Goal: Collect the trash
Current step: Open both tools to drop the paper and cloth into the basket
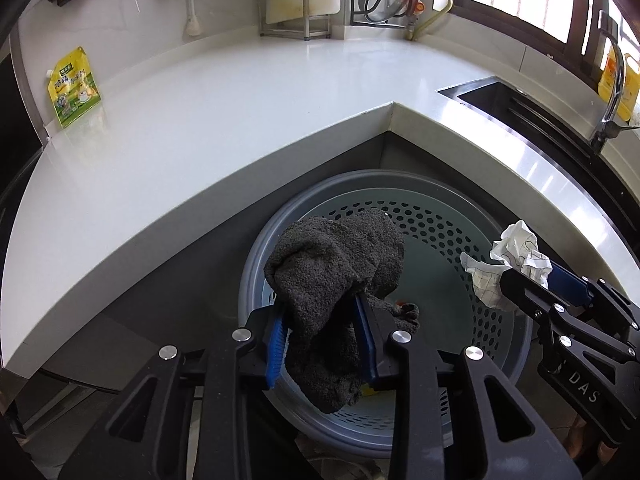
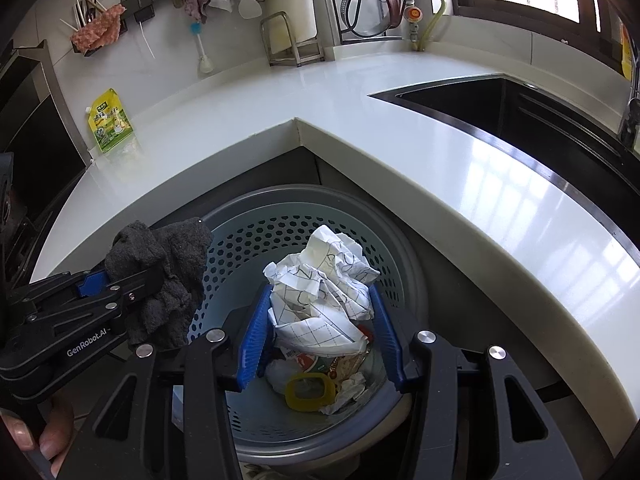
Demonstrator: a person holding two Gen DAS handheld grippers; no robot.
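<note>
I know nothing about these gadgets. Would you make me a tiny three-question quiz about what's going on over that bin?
1. True or false: the left tool grips a dark grey fuzzy cloth.
2. What does the right tool hold? A) a yellow pouch B) a crumpled white sheet of gridded paper C) a brush
3. Fill in: both tools hang above the round grey perforated plastic ___.

Key
1. True; the cloth sits between its blue pads.
2. B; the yellow-green printed pouch lies on the white countertop.
3. Basket; a yellow ring and wrappers already lie inside.
</note>
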